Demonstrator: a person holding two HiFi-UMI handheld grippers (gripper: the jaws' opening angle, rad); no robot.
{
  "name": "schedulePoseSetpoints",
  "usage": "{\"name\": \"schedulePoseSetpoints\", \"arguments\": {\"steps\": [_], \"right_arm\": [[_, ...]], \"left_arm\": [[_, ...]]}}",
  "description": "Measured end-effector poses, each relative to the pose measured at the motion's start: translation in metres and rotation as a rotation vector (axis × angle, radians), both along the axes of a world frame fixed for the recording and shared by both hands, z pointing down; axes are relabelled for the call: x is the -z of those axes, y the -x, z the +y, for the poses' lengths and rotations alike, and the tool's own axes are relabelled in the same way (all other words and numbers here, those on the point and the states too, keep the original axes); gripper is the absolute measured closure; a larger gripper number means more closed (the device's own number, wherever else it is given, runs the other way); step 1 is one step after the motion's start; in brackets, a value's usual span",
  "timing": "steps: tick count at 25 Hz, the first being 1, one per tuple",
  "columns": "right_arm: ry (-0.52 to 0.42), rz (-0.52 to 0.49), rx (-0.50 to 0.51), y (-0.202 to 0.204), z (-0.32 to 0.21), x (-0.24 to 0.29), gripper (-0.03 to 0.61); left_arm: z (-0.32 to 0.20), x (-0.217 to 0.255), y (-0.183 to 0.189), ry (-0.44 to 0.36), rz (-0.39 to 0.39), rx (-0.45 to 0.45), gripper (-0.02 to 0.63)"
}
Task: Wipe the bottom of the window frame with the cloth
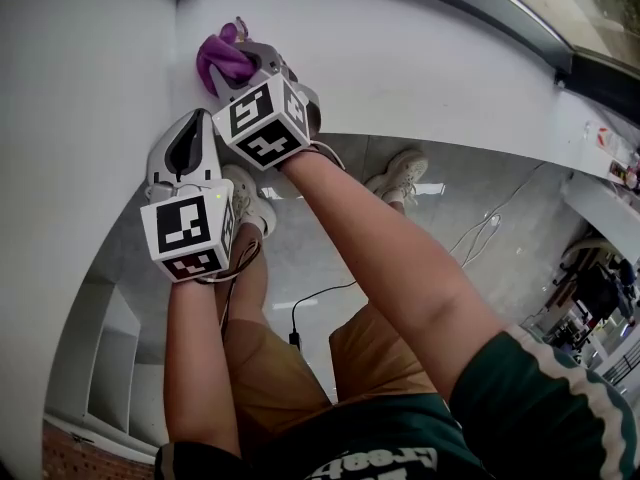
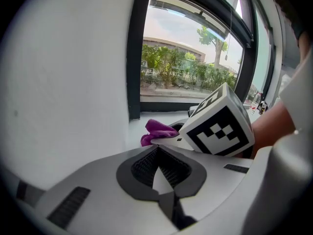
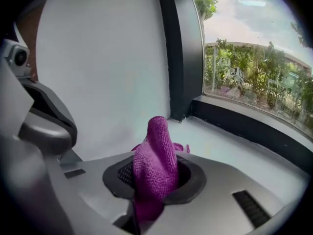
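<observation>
Head view: R gripper (image 1: 243,66) is up at the far-left corner of the white sill (image 1: 430,63), where the sill meets the side wall (image 1: 80,88). A purple cloth (image 1: 222,58) is bunched at its tip. L gripper (image 1: 190,136) is just below and to the left of it, nearer the person. Their marker cubes sit close together. Dark window frame (image 1: 525,18) runs along the sill's far edge, top right. Under the arms: the person's shorts, pale shoes (image 1: 400,173) and a thin cable (image 1: 325,293) on a glossy floor.

L gripper view: L gripper (image 2: 157,174) has jaws closed w/ nothing between them. Just ahead of it are R gripper's cube (image 2: 220,127) and the cloth (image 2: 156,131), which looks to lie on the sill near the frame's corner. Bottom rail of the frame (image 2: 171,105) is beyond the cloth. Trees and a bldg show through the glass.

R gripper view: R gripper (image 3: 149,182) has jaws clamped on the cloth (image 3: 156,153). A fold pokes up and fwd past the pads, toward the corner. The frame's dark upright (image 3: 181,58) meets the bottom rail (image 3: 244,124) there, w/ the sill (image 3: 230,148) in front. Part of L gripper (image 3: 41,126) is at the left edge.
</observation>
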State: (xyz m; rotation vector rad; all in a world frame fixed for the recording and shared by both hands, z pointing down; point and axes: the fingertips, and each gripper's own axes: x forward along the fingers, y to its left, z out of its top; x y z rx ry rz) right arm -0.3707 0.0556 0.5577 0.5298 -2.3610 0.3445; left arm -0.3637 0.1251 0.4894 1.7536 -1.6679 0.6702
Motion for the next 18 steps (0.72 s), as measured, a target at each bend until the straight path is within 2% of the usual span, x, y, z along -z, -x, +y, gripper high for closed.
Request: {"name": "schedulePoseSetpoints", "arguments": {"steps": [5, 9, 18], "right_arm": [[-0.042, -0.082, 0.05, 0.002, 0.003, 0.038, 0.483], [-0.027, -0.14, 0.058, -0.008, 0.01, 0.081, 0.483], [-0.04, -0.259, 0.029, -0.067, 0.021, 0.23, 0.483]], "left_arm": [[-0.004, 0.017, 0.002, -0.028, -0.031, 0.002, 0.606], [-0.006, 0.047, 0.0, -0.047, -0.061, 0.013, 0.605], [-0.01, 0.176, -0.043, -0.142, -0.12, -0.086, 0.604]]}}
